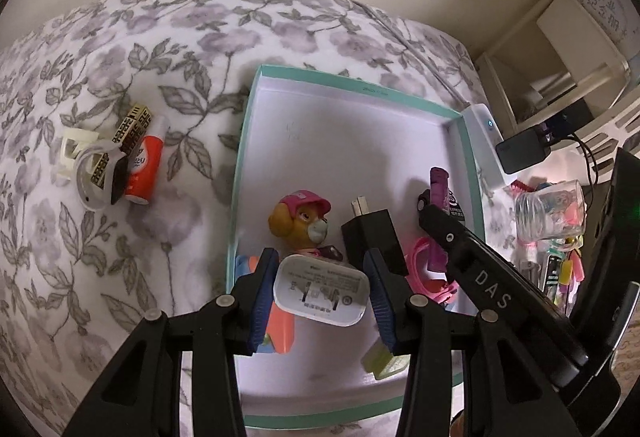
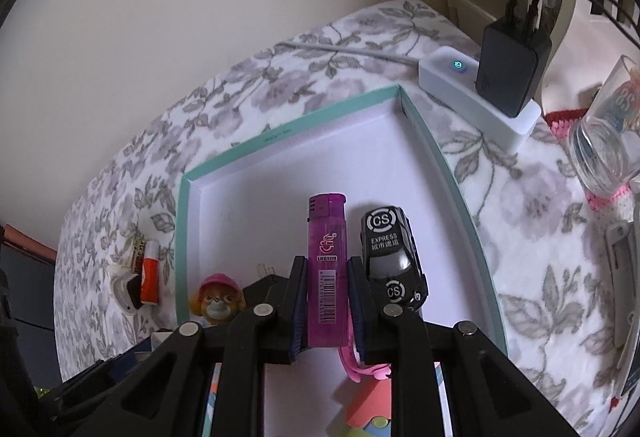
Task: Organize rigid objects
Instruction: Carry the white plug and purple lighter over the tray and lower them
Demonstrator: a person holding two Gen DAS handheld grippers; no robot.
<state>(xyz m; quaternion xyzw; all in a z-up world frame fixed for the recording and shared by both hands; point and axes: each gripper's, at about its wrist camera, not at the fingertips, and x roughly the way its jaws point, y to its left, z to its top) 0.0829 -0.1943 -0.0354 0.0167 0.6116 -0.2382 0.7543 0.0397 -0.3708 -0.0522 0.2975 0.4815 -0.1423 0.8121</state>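
Two grippers, each holding one item over the teal-rimmed box (image 1: 240, 141).

Left gripper (image 1: 320, 289) has its jaws clamped on a white charger plug (image 1: 320, 291), prongs facing the camera, above the box's near end. Right gripper (image 2: 326, 301) has its jaws clenched on a purple lighter (image 2: 326, 257), upright beside a black toy car (image 2: 390, 257) inside the box. Also in the box lie a dog figurine (image 1: 300, 221), a black plug adapter (image 1: 372, 233) and a pink strap (image 1: 424, 269). Outside, on the floral cloth (image 1: 120, 45), sits a cluster with an orange tube (image 1: 142, 165). A white power strip (image 2: 476, 97) lies beyond the box's far corner.
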